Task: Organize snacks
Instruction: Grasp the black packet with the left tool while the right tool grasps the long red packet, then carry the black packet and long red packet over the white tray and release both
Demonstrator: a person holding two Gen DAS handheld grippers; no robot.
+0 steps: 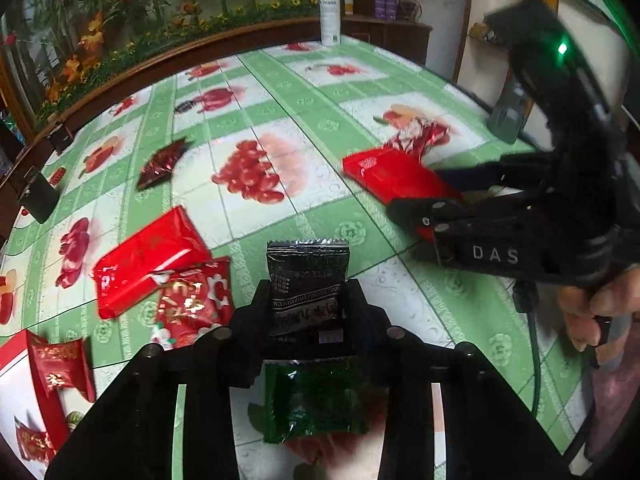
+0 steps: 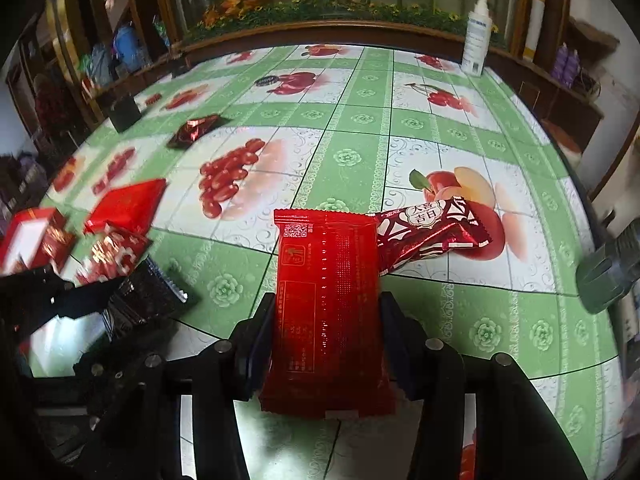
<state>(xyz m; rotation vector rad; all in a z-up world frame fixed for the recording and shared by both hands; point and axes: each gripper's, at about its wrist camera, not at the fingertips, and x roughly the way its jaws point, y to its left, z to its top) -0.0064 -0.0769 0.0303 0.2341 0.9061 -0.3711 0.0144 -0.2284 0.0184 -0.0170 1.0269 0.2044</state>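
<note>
The left gripper (image 1: 306, 300) is pinching a black sachet (image 1: 307, 280) at centre frame; the right gripper (image 2: 324, 320) is clamping a red packet (image 2: 326, 300). Both are being lifted, I'd judge; next comes carrying them toward the red box (image 1: 18, 360), lower left.

I'm seeing soft daylight glaring off the glossy green-and-white fruit-print tablecloth (image 1: 320, 128); both fisheye views are bending at dark rims, and the left-side red foil packets (image 2: 120, 208) are smearing with motion blur.
</note>
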